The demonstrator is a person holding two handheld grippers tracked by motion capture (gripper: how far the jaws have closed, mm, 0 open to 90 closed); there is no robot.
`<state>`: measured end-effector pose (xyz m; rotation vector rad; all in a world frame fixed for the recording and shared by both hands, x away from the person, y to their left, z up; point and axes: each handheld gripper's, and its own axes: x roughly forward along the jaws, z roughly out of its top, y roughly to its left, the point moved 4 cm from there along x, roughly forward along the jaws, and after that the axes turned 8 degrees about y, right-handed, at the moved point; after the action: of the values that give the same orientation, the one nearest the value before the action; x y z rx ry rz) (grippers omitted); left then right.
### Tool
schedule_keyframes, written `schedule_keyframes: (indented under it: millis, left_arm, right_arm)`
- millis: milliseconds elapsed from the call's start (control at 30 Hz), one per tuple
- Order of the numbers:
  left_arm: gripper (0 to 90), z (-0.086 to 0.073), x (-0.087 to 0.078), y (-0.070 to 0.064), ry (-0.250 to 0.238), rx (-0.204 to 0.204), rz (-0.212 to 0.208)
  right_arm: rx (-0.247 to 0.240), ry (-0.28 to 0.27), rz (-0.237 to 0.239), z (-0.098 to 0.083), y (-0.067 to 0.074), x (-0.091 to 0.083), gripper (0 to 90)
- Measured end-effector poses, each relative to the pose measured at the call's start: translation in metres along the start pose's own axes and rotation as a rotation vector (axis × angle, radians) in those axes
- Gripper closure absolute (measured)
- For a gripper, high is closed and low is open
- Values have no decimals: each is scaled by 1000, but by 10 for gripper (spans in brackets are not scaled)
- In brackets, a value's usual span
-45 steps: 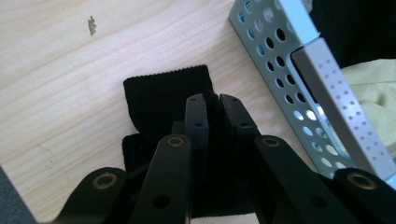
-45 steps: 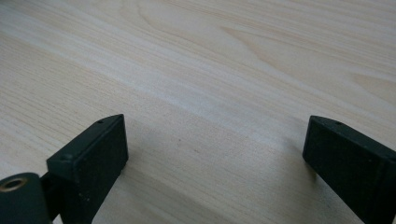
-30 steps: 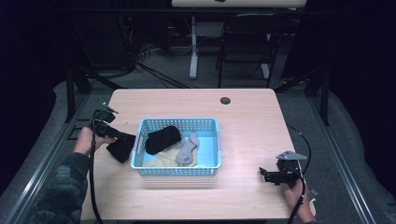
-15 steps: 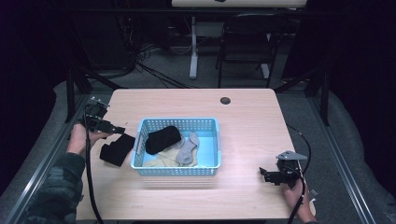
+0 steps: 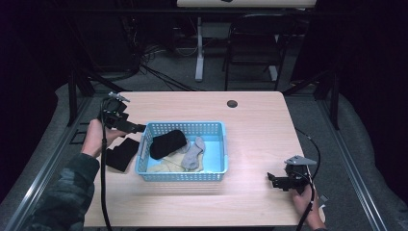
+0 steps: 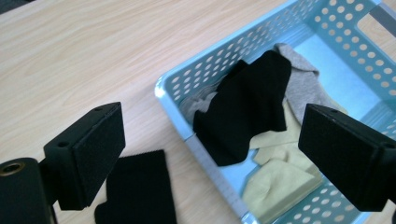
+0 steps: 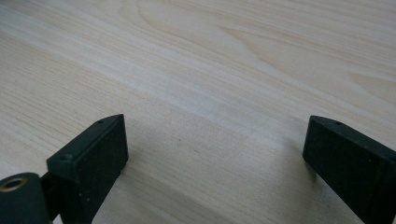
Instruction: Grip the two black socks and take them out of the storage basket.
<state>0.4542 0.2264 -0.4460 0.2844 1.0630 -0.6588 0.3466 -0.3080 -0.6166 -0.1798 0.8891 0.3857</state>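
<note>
A light blue basket stands mid-table. Inside it lie a black sock, a grey sock and a pale yellow sock. Another black sock lies flat on the table just left of the basket. My left gripper hovers above the basket's left end; its jaws have just been opening and stand open with nothing between them. My right gripper rests open near the table's front right corner, over bare wood.
A small dark round grommet sits near the table's far edge. Beyond the table stand a chair and a desk leg. Cables trail from both grippers toward the front edge.
The left gripper let go of the black sock, which now lies beside the basket. It rose and drew back with its jaws spread. The right gripper stayed where it was.
</note>
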Motion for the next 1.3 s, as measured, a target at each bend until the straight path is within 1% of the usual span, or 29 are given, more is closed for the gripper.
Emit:
schedule_keyframes:
  millis: [33, 100, 167, 200, 233, 300, 367, 400, 433, 467, 500, 533, 567, 600, 667, 700, 733, 767, 867, 967, 1000, 1033, 1067, 1100, 1133, 1167, 1233, 1267, 1300]
  left_arm:
    - [67, 2, 2, -3, 3, 6, 2]
    - [62, 5, 7, -10, 6, 12, -12]
    - [62, 7, 12, -16, 12, 26, -9]
    - [60, 7, 12, -16, 12, 26, -9]
    - [62, 9, 18, -21, 21, 32, -21]
    - [61, 10, 24, -25, 20, 26, -39]
    - [63, 11, 32, -30, 35, 32, -42]
    - [64, 11, 32, -30, 35, 32, -42]
    - [66, 11, 41, -35, 55, 36, -48]
    - [69, 11, 41, -35, 55, 36, -48]
    - [78, 11, 45, -37, 59, 38, -53]
    - [84, 11, 55, -43, 86, 50, -56]
    - [91, 11, 55, -43, 86, 50, -56]
    - [91, 12, 59, -45, 95, 53, -56]
    - [142, 10, 69, -52, 121, 63, -49]
    - [156, 8, 79, -56, 148, 71, -38]
    - [156, 8, 79, -56, 148, 71, -38]
    - [156, 7, 83, -58, 156, 71, -46]
    - [185, 6, 94, -63, 191, 73, -47]
    - [214, 6, 103, -68, 219, 69, -38]
    - [243, 7, 104, -68, 224, 69, -29]
    - [308, 7, 109, -68, 239, 60, -22]
    - [320, 7, 109, -68, 239, 60, -22]
    - [344, 6, 114, -67, 261, 43, -13]
    - [394, 6, 114, -67, 261, 43, -13]
    - [429, 4, 117, -66, 278, 36, -6]
    - [526, 0, 120, -66, 297, 44, -5]
    - [610, 0, 120, -66, 297, 44, -5]
    - [610, -1, 121, -66, 299, 50, -6]
  right_arm:
    - [0, 0, 0, 0, 0, 0, 61]
    - [0, 0, 0, 0, 0, 0, 61]
    - [0, 0, 0, 0, 0, 0, 61]
    - [0, 0, 0, 0, 0, 0, 61]
    - [-1, 1, 1, 0, 0, 0, 61]
    - [-1, 1, 1, 0, 0, 0, 61]
    - [0, 0, 0, 0, 0, 0, 61]
    - [0, 0, 0, 0, 0, 0, 61]
    - [0, 0, 0, 0, 0, 0, 61]
    - [0, 0, 0, 0, 0, 0, 61]
    - [0, 0, 0, 0, 0, 0, 61]
    - [0, 0, 0, 0, 0, 0, 61]
    - [0, 0, 0, 0, 0, 0, 61]
    - [0, 0, 1, 0, 0, 0, 61]
    - [-1, 1, 1, 0, 0, 0, 61]
    - [0, 0, 0, 0, 0, 0, 61]
    - [0, 0, 0, 0, 0, 0, 61]
    - [0, 0, 1, 0, 0, 0, 61]
    - [-1, 0, 2, 0, 0, 0, 61]
    - [-2, 1, 2, 0, 0, 0, 62]
    - [-2, 0, 2, 0, 0, 0, 61]
    - [-2, 0, 2, 0, 0, 0, 61]
    - [-2, 0, 2, 0, 0, 0, 61]
    - [-2, 1, 2, 0, 0, 0, 61]
    - [-2, 1, 2, 0, 0, 0, 61]
    - [-2, 1, 3, 0, 0, 0, 61]
    - [-2, 1, 2, 0, 0, 0, 61]
    - [-2, 1, 2, 0, 0, 0, 61]
    - [-2, 1, 2, 0, 0, 0, 62]
